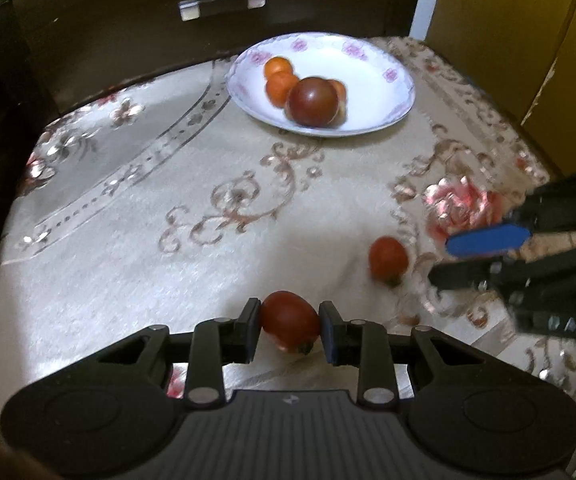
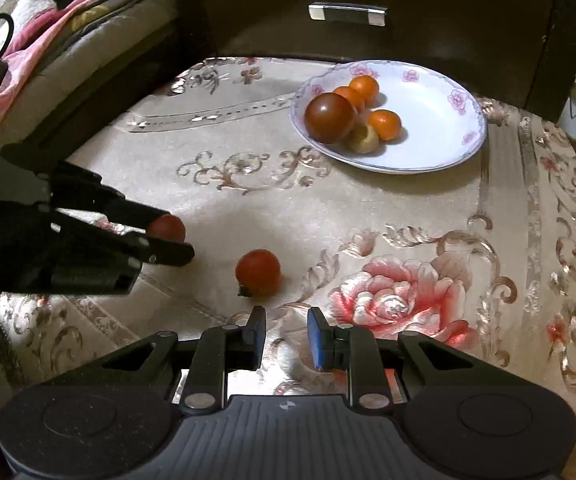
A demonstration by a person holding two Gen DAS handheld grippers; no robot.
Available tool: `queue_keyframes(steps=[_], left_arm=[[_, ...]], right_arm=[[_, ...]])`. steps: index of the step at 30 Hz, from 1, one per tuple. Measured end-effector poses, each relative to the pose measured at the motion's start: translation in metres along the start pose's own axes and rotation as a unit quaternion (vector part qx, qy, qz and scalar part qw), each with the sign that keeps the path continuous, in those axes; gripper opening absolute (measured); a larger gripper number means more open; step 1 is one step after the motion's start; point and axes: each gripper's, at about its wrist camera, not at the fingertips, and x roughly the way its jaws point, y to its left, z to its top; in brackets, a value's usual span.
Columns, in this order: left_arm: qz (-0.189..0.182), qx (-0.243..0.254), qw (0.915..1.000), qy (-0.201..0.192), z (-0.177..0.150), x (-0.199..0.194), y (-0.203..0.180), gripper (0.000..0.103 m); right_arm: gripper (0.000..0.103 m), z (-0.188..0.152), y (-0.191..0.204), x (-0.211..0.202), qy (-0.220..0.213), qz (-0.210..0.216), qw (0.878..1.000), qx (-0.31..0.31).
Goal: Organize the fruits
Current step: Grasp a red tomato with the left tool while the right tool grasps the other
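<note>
My left gripper (image 1: 290,322) is shut on a small red tomato (image 1: 290,319) low over the floral cloth; it also shows in the right wrist view (image 2: 167,236) with the tomato (image 2: 169,227) between its fingers. A second red tomato (image 1: 388,258) (image 2: 257,272) lies loose on the cloth. My right gripper (image 2: 286,330) (image 1: 440,258) is open and empty, just short of that loose tomato. A white flowered plate (image 1: 384,76) (image 2: 448,136) at the far side holds a large dark red tomato (image 1: 312,101) (image 2: 330,117), small oranges (image 1: 277,67) (image 2: 384,124) and a pale fruit (image 2: 363,138).
The cloth-covered table (image 1: 167,184) (image 2: 368,208) backs onto a dark wooden drawer front with a metal handle (image 1: 221,3) (image 2: 347,13). A yellow cabinet (image 1: 528,40) stands at the right. Bedding (image 2: 47,12) lies beyond the table's left edge.
</note>
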Motion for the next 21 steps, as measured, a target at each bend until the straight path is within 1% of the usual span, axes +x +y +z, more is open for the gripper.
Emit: queue_keyframes(steps=[1, 4, 7, 9, 11, 13, 16, 21], left_arm=[[0.003, -0.002, 1.0000, 0.004, -0.002, 0.001, 0.001, 0.039], [0.006, -0.006, 0.9999, 0.013, -0.006, 0.007, 0.005, 0.039], [0.002, -0.006, 0.9998, 0.019, -0.009, 0.011, 0.007, 0.039], [0.000, -0.002, 0.9998, 0.017, -0.009, 0.011, 0.006, 0.039], [-0.001, 0.000, 0.9999, 0.017, -0.010, 0.012, 0.006, 0.040], [-0.002, 0.004, 0.9999, 0.016, -0.010, 0.011, 0.005, 0.042], [-0.005, 0.007, 0.9998, 0.016, -0.010, 0.012, 0.004, 0.046], [-0.002, 0.015, 0.9998, 0.017, -0.010, 0.012, 0.004, 0.047]], right_arm=[[0.019, 0.002, 0.000, 0.000, -0.005, 0.005, 1.000, 0.001], [0.021, 0.010, 0.002, 0.002, -0.011, 0.017, 1.000, 0.003], [0.024, 0.019, 0.004, 0.009, -0.011, 0.023, 1.000, 0.001], [0.027, 0.022, 0.005, 0.014, -0.009, 0.025, 1.000, -0.002], [0.027, 0.024, 0.006, 0.021, -0.004, 0.025, 1.000, -0.005], [0.032, 0.025, 0.007, 0.025, -0.004, 0.018, 1.000, -0.009], [0.032, 0.026, 0.005, 0.029, -0.003, 0.014, 1.000, -0.005], [0.032, 0.026, 0.001, 0.033, 0.001, 0.013, 1.000, -0.002]])
